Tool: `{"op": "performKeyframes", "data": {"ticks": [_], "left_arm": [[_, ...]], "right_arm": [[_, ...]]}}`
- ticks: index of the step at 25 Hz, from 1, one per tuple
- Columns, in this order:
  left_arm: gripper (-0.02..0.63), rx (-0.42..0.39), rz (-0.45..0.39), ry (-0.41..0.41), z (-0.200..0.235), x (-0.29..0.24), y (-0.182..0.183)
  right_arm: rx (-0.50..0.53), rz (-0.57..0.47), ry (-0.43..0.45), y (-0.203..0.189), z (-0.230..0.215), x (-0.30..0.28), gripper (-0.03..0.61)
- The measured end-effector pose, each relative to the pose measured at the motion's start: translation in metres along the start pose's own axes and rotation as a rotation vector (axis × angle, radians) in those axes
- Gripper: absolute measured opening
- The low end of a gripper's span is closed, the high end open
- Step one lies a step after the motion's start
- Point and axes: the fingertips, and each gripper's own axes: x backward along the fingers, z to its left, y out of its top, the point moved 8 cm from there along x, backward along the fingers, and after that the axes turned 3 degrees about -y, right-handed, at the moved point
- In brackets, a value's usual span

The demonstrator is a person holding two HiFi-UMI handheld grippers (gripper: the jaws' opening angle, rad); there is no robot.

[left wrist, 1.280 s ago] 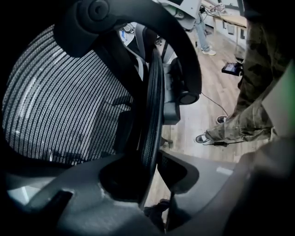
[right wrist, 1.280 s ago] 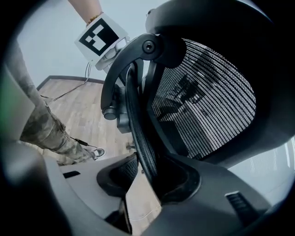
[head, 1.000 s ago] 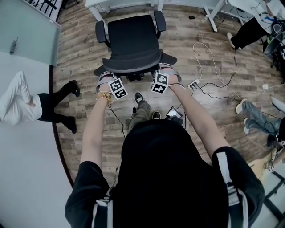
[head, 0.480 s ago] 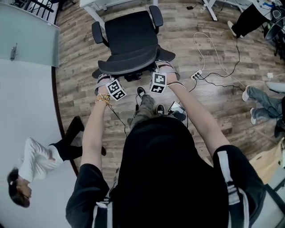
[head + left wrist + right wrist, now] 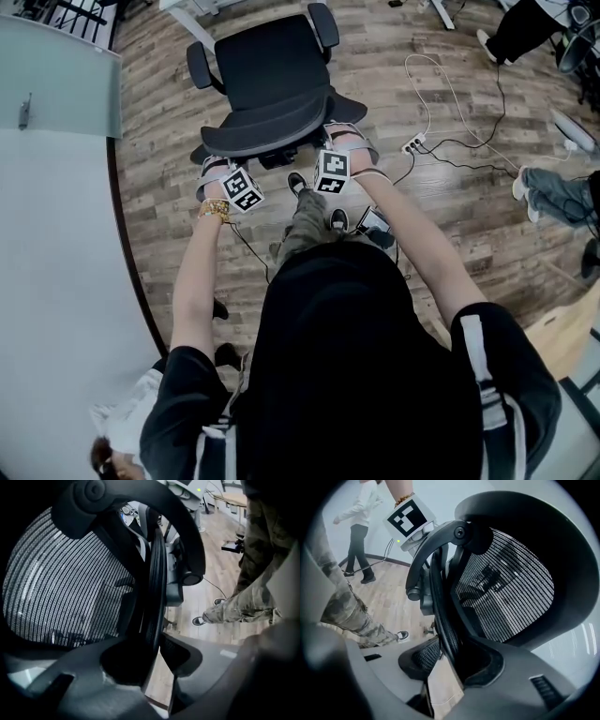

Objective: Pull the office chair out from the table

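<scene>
The black office chair (image 5: 272,75) stands on the wood floor with its mesh backrest (image 5: 277,131) turned toward me. My left gripper (image 5: 216,167) holds the backrest's top rim at its left end, and my right gripper (image 5: 345,142) holds it at the right end. In the left gripper view the rim (image 5: 157,573) runs between the jaws of the left gripper (image 5: 154,653), which are shut on it. The right gripper (image 5: 450,660) clamps the rim (image 5: 440,602) the same way. Only a corner of the white table (image 5: 178,6) shows at the top edge.
A white power strip and its cables (image 5: 411,145) lie on the floor right of the chair. A black device (image 5: 375,225) lies by my shoes (image 5: 295,183). A glass partition (image 5: 56,75) stands at the left. People's legs (image 5: 553,192) are at the right; another person (image 5: 122,422) is at bottom left.
The chair has rolled back with both grippers, away from the white table, which has slid nearly out of view. The person at the left has walked toward the bottom of the head view.
</scene>
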Motion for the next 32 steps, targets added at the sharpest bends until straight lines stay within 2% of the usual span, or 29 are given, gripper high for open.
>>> {"op": "performKeyframes", "data": {"ticks": [10,13,15,16,18,22,24,25,28,30,32], "left_arm": [[0.138,-0.022,-0.011,0.026,-0.006,0.006,-0.001],[0.138,-0.005,-0.012,-0.006,-0.006,0.008,-0.003],[0.151,0.031,-0.033,-0.034,-0.004,0.011,-0.004],[0.156,0.065,-0.054,-0.038,-0.003,0.014,-0.003],[0.164,0.134,-0.104,-0.033,0.0,0.028,0.001],[0.163,0.171,-0.21,-0.055,-0.01,0.06,0.011],[0.163,0.191,-0.268,-0.124,-0.017,0.076,0.015],[0.16,0.192,-0.294,-0.169,-0.02,0.085,0.018],[0.15,0.155,-0.363,-0.284,-0.031,0.11,0.03],[0.138,0.138,-0.433,-0.336,-0.035,0.128,0.042],[0.122,0.166,-0.544,-0.379,-0.033,0.148,0.051]], "right_arm": [[-0.002,-0.002,0.008,0.001,0.005,0.009,0.137],[-0.008,-0.007,0.03,0.0,0.005,0.008,0.14],[-0.02,-0.017,0.083,0.001,0.001,0.009,0.137],[-0.029,-0.023,0.122,0.001,-0.001,0.01,0.129],[-0.046,-0.039,0.199,0.002,-0.006,0.015,0.158],[-0.049,-0.077,0.269,0.0,-0.014,0.032,0.157],[-0.036,-0.098,0.309,0.001,-0.016,0.045,0.155],[-0.027,-0.108,0.342,0.003,-0.017,0.052,0.131],[0.002,-0.146,0.485,0.008,-0.015,0.079,0.105],[0.009,-0.209,0.572,0.017,-0.015,0.102,0.086],[-0.032,-0.306,0.626,0.032,-0.021,0.126,0.081]]}}
